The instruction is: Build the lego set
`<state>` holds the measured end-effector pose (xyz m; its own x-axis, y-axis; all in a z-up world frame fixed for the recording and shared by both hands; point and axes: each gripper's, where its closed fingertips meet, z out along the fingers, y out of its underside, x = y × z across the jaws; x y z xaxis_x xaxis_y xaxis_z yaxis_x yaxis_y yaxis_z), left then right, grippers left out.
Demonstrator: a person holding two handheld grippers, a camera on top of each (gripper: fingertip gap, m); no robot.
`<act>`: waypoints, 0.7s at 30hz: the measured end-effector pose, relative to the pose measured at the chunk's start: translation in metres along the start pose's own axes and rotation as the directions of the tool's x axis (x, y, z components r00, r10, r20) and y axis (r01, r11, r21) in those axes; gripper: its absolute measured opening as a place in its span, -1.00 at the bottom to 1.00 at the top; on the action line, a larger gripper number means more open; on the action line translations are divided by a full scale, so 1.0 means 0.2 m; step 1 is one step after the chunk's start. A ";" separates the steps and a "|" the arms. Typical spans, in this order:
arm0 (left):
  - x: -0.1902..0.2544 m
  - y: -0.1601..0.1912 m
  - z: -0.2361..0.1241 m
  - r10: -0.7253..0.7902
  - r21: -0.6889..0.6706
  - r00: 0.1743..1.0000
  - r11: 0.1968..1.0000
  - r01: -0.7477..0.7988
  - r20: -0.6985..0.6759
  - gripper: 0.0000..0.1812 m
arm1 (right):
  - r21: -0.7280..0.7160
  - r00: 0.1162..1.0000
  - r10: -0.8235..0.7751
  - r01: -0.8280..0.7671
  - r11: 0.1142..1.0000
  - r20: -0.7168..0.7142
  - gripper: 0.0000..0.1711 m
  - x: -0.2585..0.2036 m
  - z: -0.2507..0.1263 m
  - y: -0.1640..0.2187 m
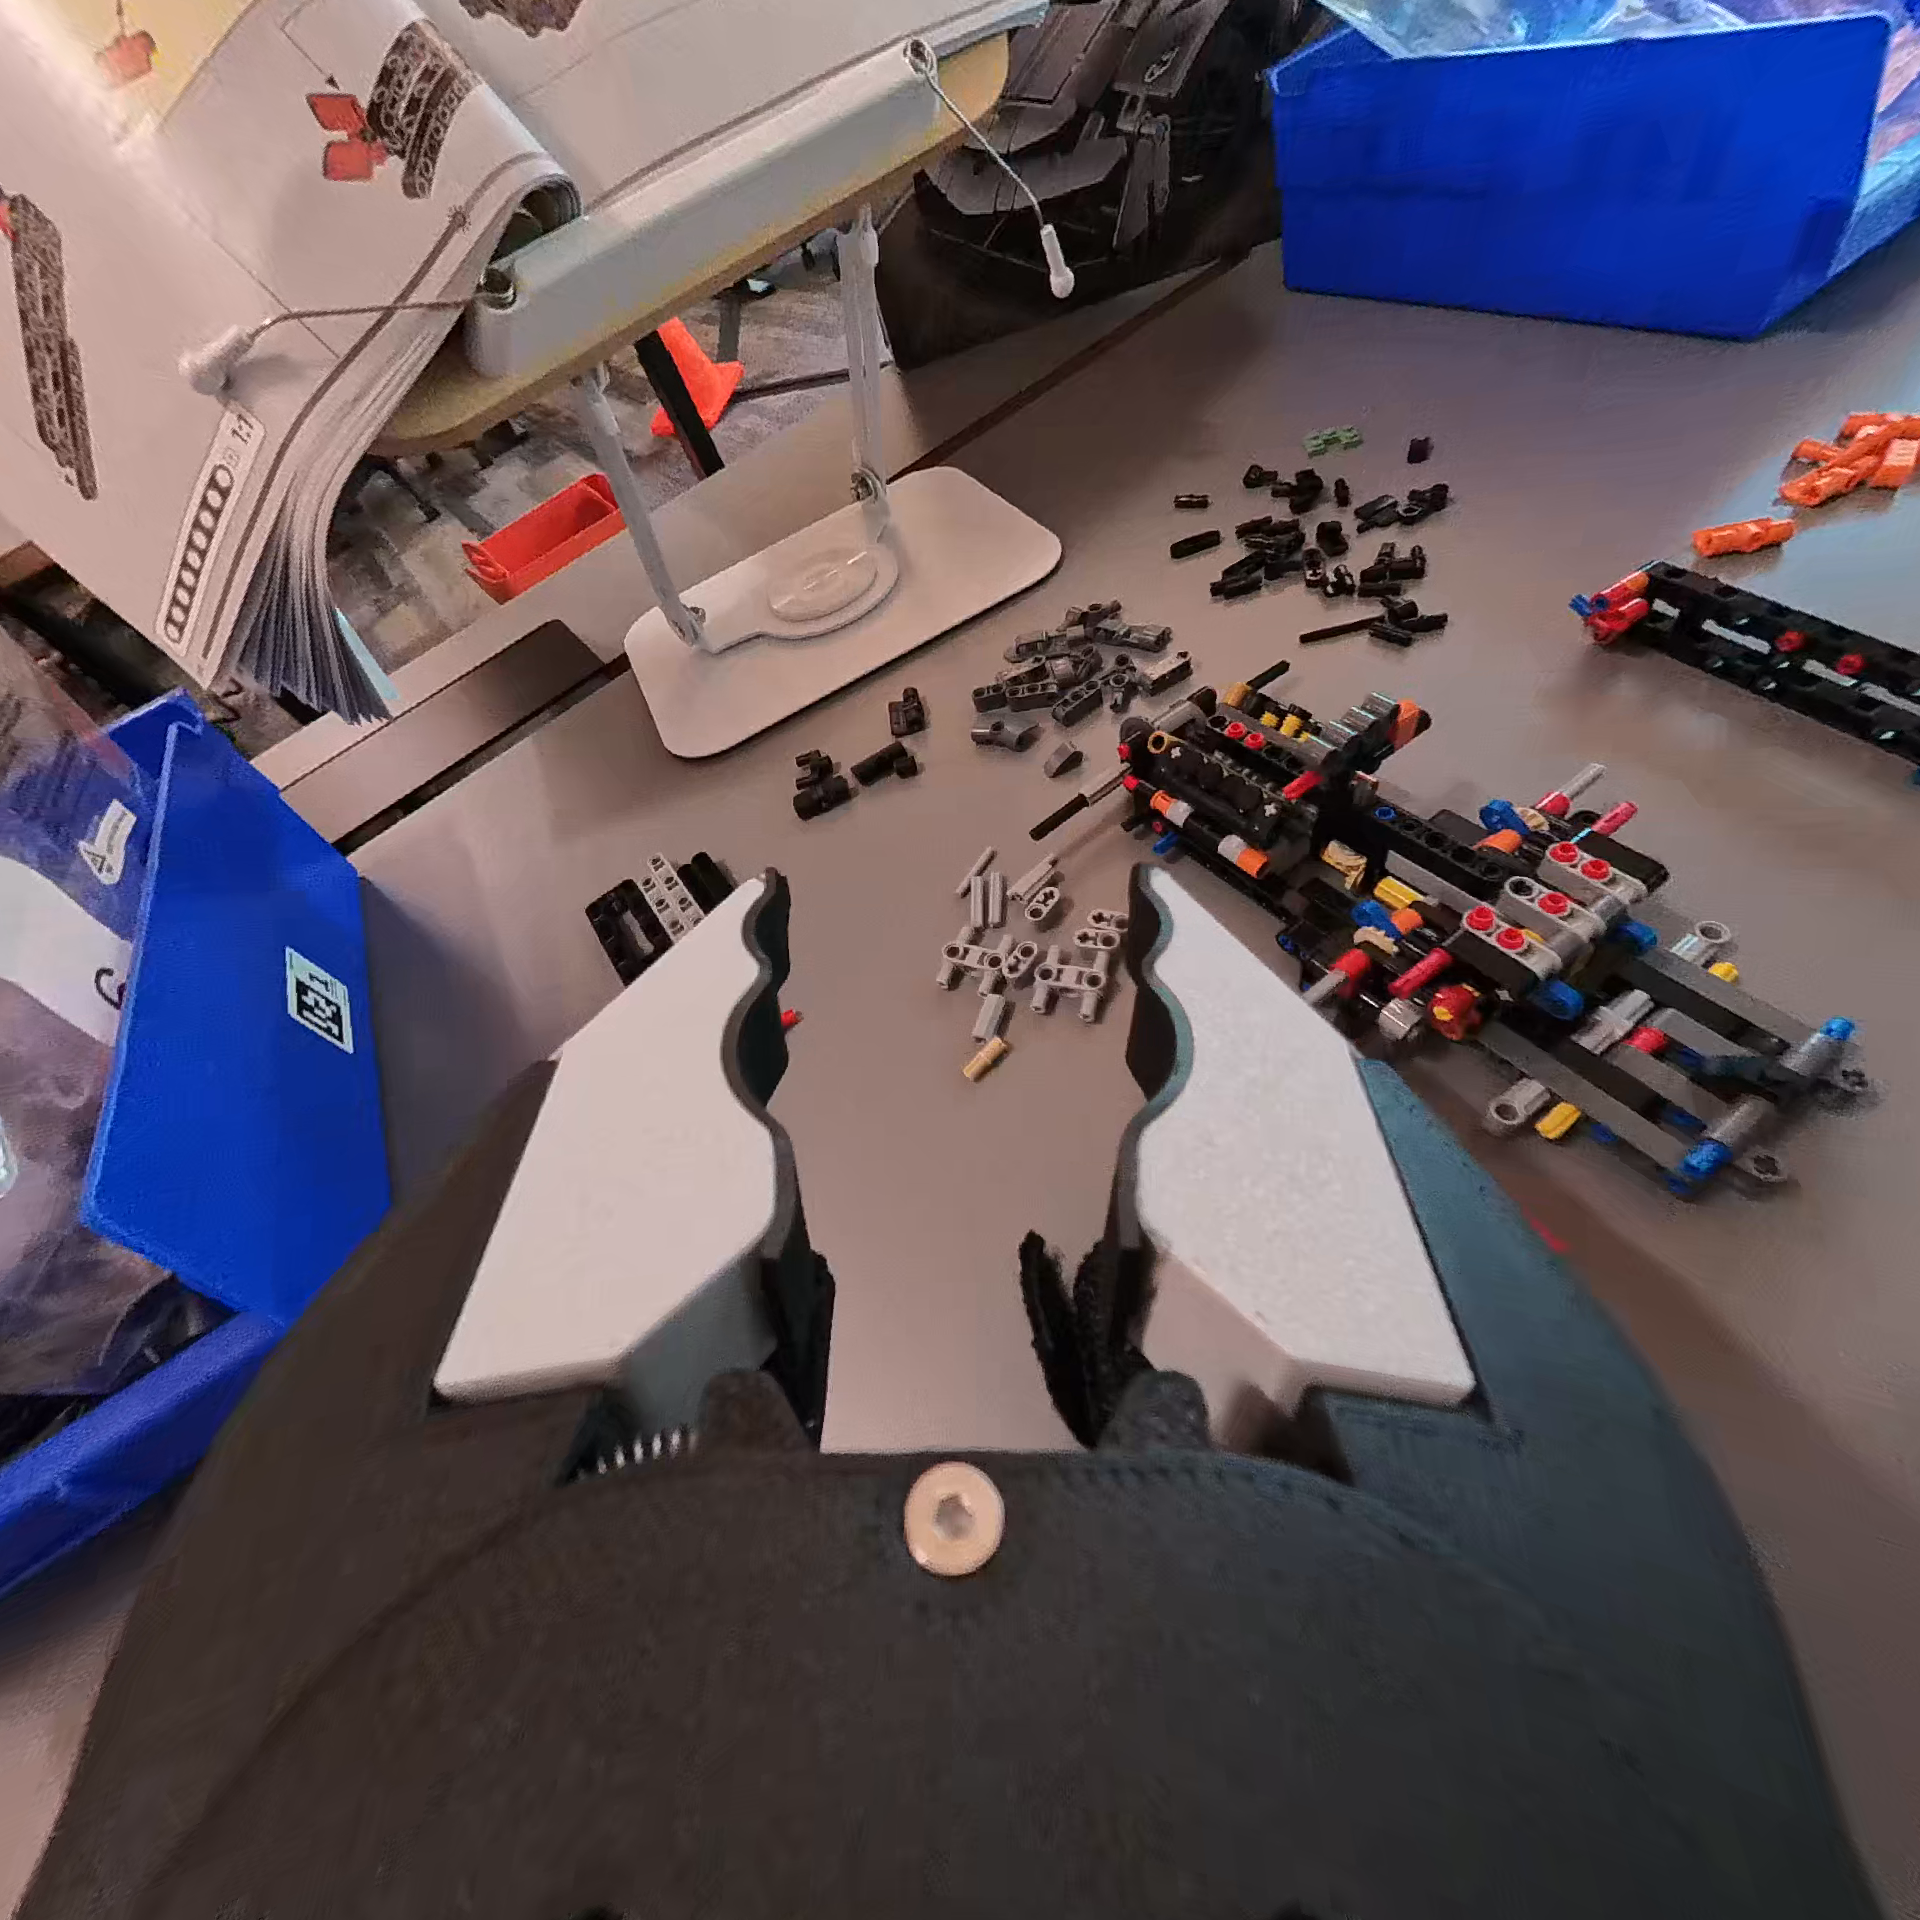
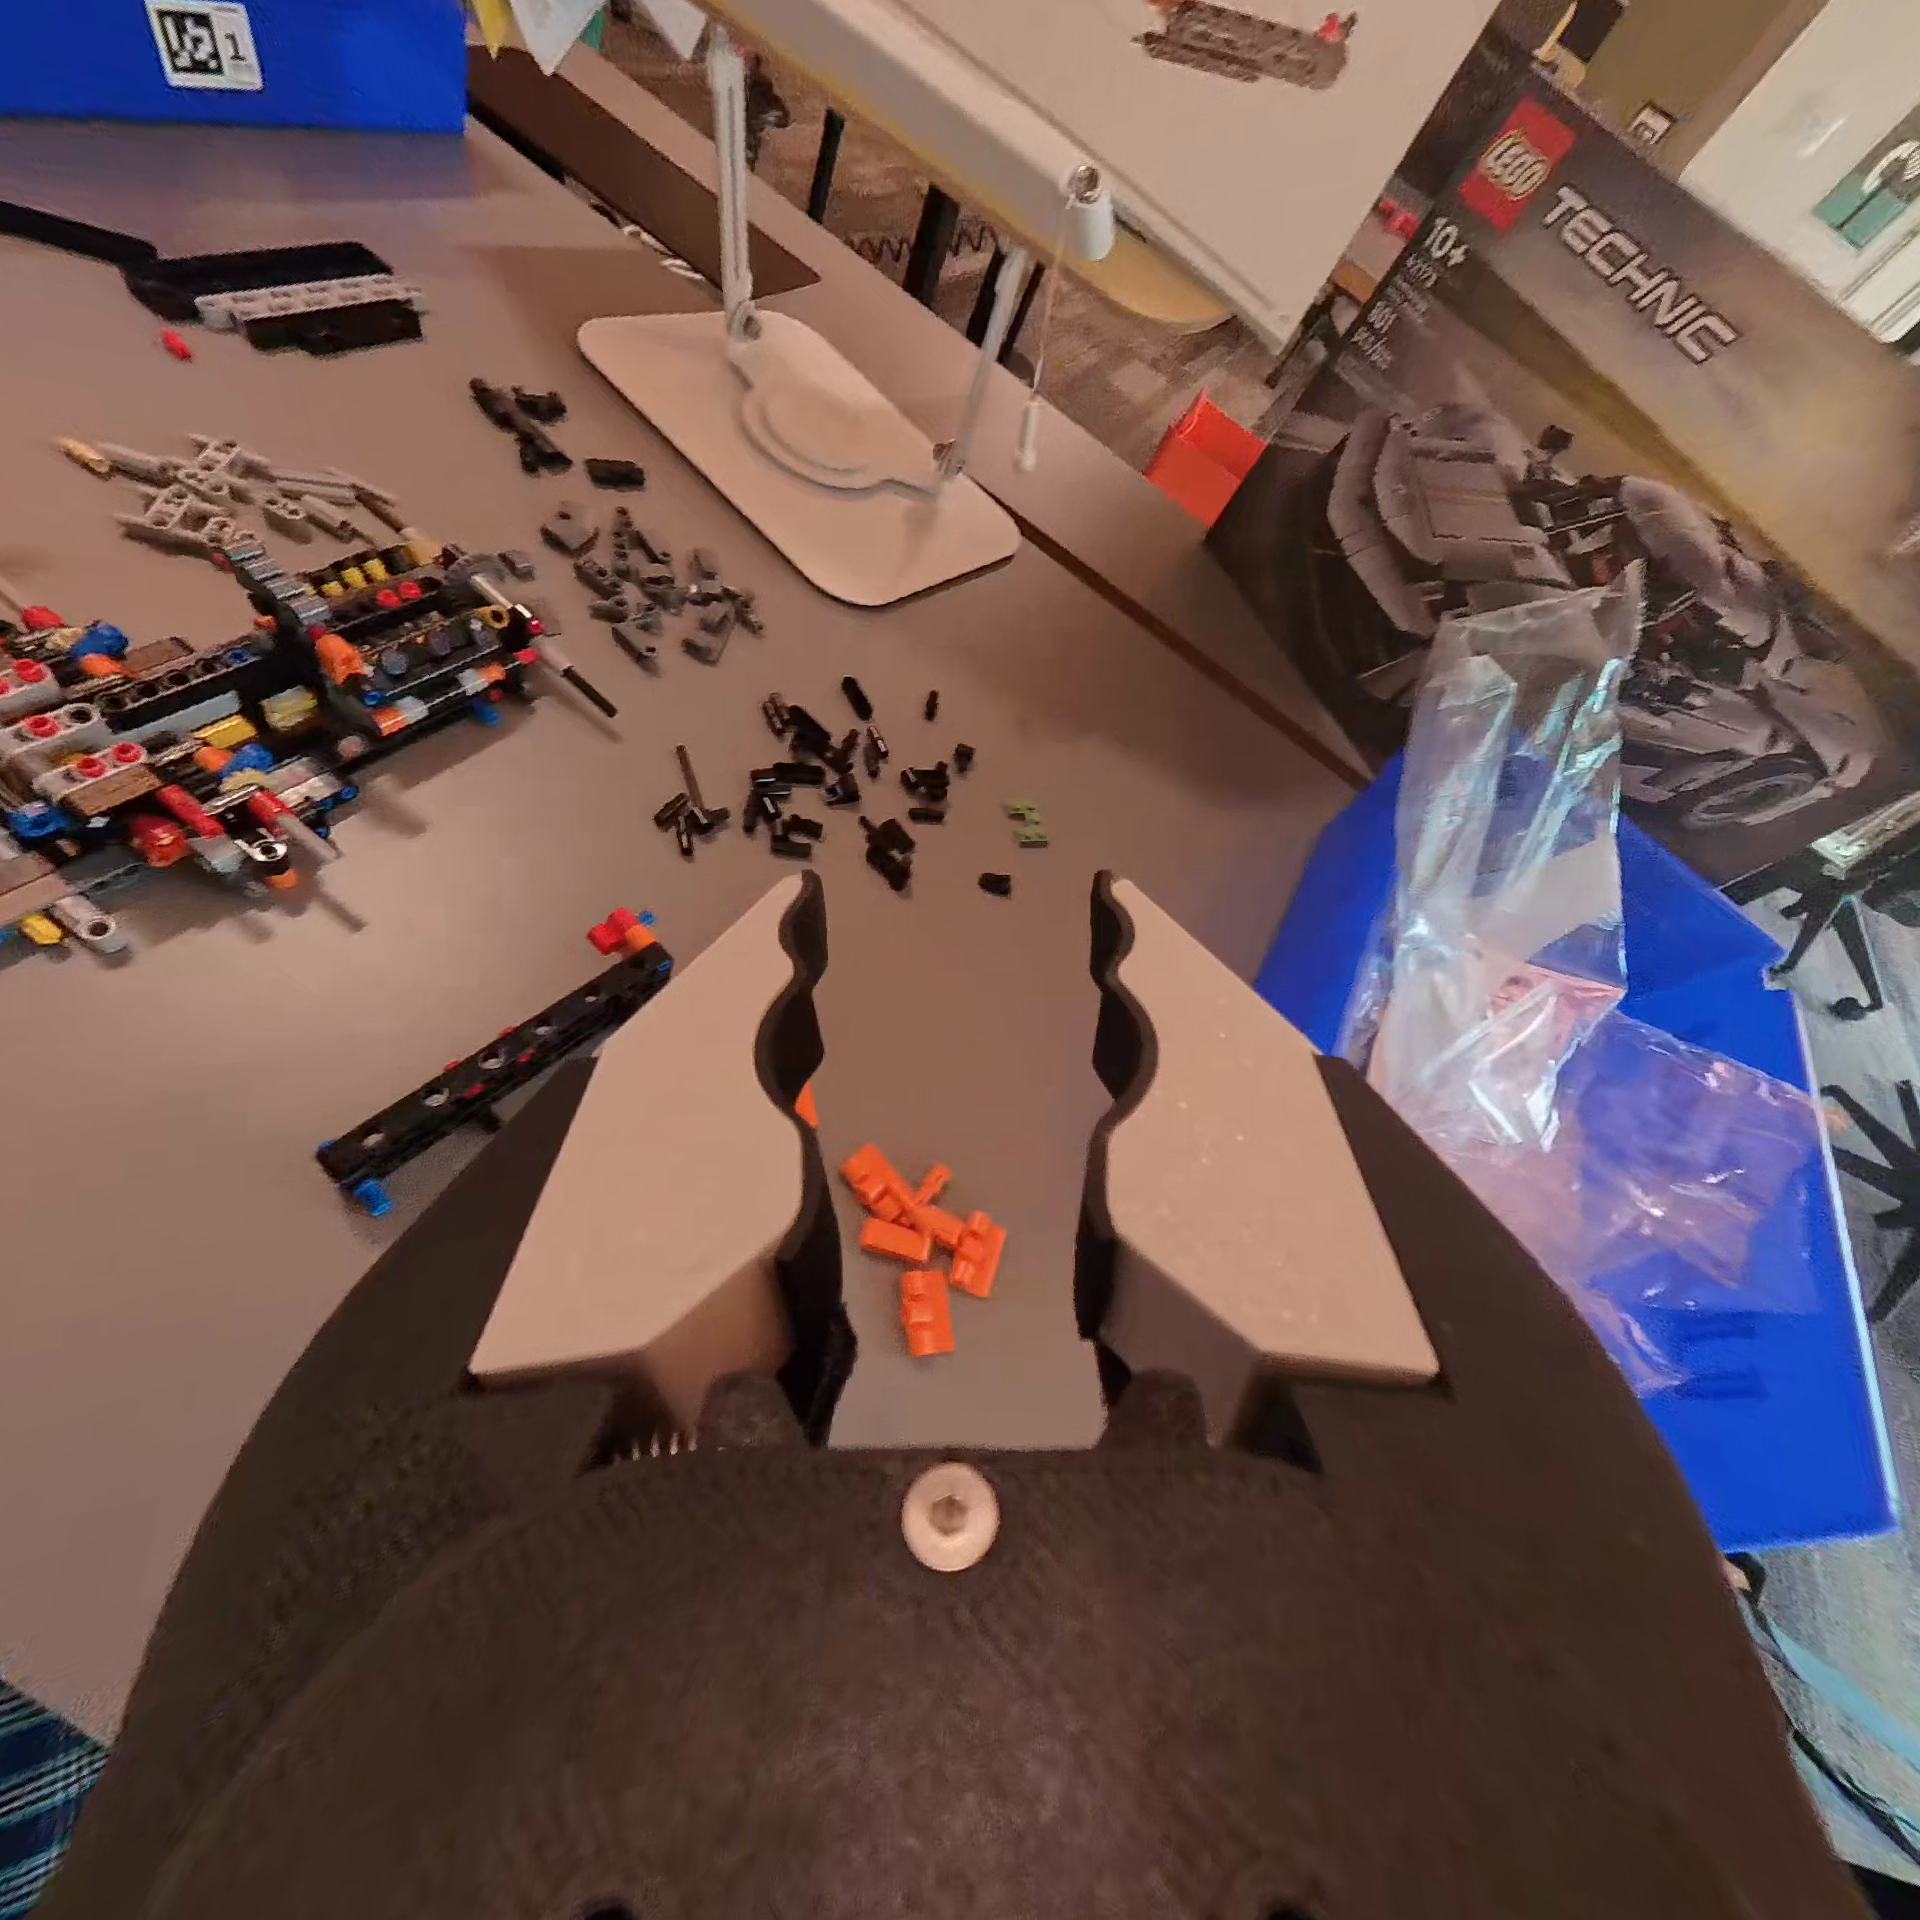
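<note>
I judge I'm between steps, picking parts: both jaws apart and empty, right gripper (image 2: pixel 956 894) over the orange pieces (image 2: pixel 928 1242) right of the chassis (image 2: pixel 249 707), which I'd lower onto and pinch next.

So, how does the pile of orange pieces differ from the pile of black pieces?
The orange pieces are few and tightly bunched; the black pieces are many and scattered. The orange ones lie between the right tongs, the black ones farther ahead. Both lie loose on the table.
</note>
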<state>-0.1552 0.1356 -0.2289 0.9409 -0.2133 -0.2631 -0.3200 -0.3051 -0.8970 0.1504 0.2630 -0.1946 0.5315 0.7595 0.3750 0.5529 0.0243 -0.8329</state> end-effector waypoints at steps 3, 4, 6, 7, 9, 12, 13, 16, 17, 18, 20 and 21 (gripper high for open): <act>-0.02 0.00 0.02 -0.021 -0.001 1.000 1.000 0.021 0.009 -0.34 | 0.012 1.000 -0.008 0.008 1.000 -0.008 -0.45 0.04 0.00 -0.02; -0.03 0.01 0.03 -0.027 -0.001 1.000 1.000 0.027 0.012 -0.36 | 0.018 1.000 -0.006 0.007 1.000 -0.005 -0.45 0.03 0.01 -0.03; -0.05 0.02 0.03 -0.033 -0.004 0.999 0.999 0.033 0.033 -0.37 | 0.019 1.000 0.002 -0.002 1.000 0.009 -0.43 0.01 0.05 -0.02; -0.07 0.04 0.03 -0.032 -0.006 0.998 0.999 0.032 0.050 -0.37 | 0.016 1.000 0.005 -0.006 1.000 0.019 -0.43 -0.01 0.07 -0.01; -0.10 0.08 0.02 -0.024 -0.023 0.997 0.999 0.025 0.075 -0.37 | 0.001 0.999 0.011 -0.011 1.000 0.033 -0.43 -0.04 0.10 0.01; -0.11 0.15 0.03 -0.045 -0.047 0.997 0.998 0.049 0.065 -0.38 | -0.029 0.996 0.019 -0.016 0.999 0.085 -0.53 -0.10 0.14 0.04; -0.11 0.18 0.03 -0.046 -0.056 0.997 0.997 0.050 0.057 -0.44 | -0.043 0.993 0.012 -0.007 0.999 0.116 -0.65 -0.12 0.15 0.05; -0.09 0.23 0.05 -0.025 -0.072 1.000 0.997 0.026 0.019 -0.63 | -0.081 0.983 -0.013 0.028 0.996 0.183 -0.79 -0.20 0.20 0.08; -0.09 0.24 0.05 -0.011 -0.077 1.000 0.997 0.012 0.018 -0.66 | -0.090 0.979 -0.008 0.027 0.996 0.203 -0.81 -0.21 0.22 0.08; -0.08 0.24 0.06 0.003 -0.078 1.000 0.997 -0.003 0.011 -0.72 | -0.092 0.976 0.004 0.017 0.996 0.216 -0.81 -0.22 0.23 0.08; -0.08 0.25 0.05 0.026 -0.072 1.000 0.997 -0.025 0.006 -0.79 | -0.109 0.973 0.037 -0.012 0.994 0.230 -0.83 -0.20 0.23 0.08; -0.09 0.25 0.05 0.036 -0.072 0.999 0.997 -0.035 0.008 -0.82 | -0.121 0.970 0.051 -0.023 0.992 0.237 -0.88 -0.19 0.23 0.10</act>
<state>-0.1869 0.1329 -0.2733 0.9296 -0.2171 -0.2979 -0.3603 -0.3638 -0.8590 0.1112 0.2635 -0.2437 0.3917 0.8922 0.2249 0.6145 -0.0718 -0.7856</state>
